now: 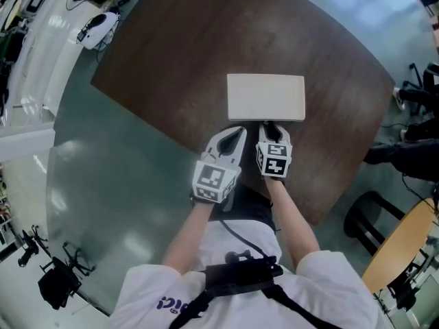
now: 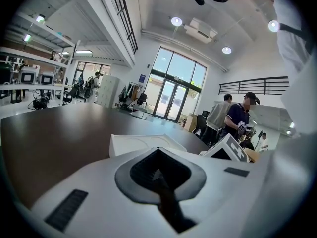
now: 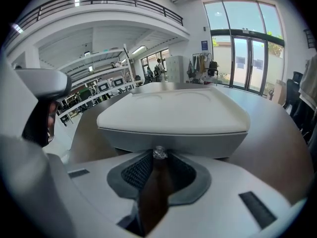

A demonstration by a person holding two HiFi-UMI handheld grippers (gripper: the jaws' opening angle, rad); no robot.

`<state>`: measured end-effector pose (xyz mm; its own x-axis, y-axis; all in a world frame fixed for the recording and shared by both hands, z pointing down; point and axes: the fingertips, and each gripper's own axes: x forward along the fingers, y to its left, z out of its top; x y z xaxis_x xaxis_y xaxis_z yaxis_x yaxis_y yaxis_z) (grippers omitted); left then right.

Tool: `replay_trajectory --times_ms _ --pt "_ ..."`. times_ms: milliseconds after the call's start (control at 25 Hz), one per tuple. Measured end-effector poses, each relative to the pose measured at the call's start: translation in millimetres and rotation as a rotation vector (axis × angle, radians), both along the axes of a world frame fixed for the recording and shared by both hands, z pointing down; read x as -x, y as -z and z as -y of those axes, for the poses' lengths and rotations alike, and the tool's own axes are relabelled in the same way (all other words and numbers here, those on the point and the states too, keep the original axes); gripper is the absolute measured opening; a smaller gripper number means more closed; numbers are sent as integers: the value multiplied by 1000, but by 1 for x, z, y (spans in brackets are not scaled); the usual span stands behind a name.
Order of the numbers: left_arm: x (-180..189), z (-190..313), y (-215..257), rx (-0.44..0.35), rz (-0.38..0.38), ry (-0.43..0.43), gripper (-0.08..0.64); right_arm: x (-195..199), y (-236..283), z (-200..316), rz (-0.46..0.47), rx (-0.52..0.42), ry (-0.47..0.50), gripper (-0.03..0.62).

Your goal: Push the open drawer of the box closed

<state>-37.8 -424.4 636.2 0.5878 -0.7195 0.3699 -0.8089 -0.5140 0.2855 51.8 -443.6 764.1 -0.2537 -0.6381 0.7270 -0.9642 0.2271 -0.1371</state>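
A flat white box [image 1: 266,96] lies on the dark brown table [image 1: 171,60]. In the right gripper view its white lid [image 3: 173,113] overhangs a grey drawer front [image 3: 198,144] that looks about flush with the box. A small clear knob [image 3: 159,152] on that front sits right at the tips of my right gripper [image 3: 159,155], whose narrow jaws close on it. The right gripper [image 1: 274,127] touches the box's near side. My left gripper [image 1: 236,132] hovers beside it at the box's near left corner, its jaws [image 2: 157,150] together and empty, with the box [image 2: 141,144] just ahead.
The table's near edge [image 1: 206,157] runs under both grippers. A black chair [image 1: 370,218] and a wooden tabletop [image 1: 405,245] stand at the right. Gear lies on a white bench [image 1: 96,26] at the upper left. People [image 2: 237,120] stand far off.
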Motion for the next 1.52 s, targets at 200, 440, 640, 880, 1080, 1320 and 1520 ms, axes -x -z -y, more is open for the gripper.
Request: replay_trajectory --times_ms 200,440,640,880,1080,1320,1520 --pt "5 3 4 -3 -13 24 9 0 -1 2 -19 -1 1 97" --pt "20 -4 7 -9 -13 17 9 16 -4 -2 -10 6 23 98" --pt "19 -20 18 -32 -16 -9 9 16 11 -21 -19 -26 17 98" --pt "20 -62 39 -72 -27 -37 9 11 44 -73 8 -83 -42 98" --pt "28 -104 70 -127 -40 -61 9 16 97 -119 54 -175 -97 97" --pt "36 -158 113 -191 -63 -86 9 24 175 -175 66 -335 -91 5" --pt "17 -157 136 -345 -52 -103 9 8 205 -177 113 -520 -76 5"
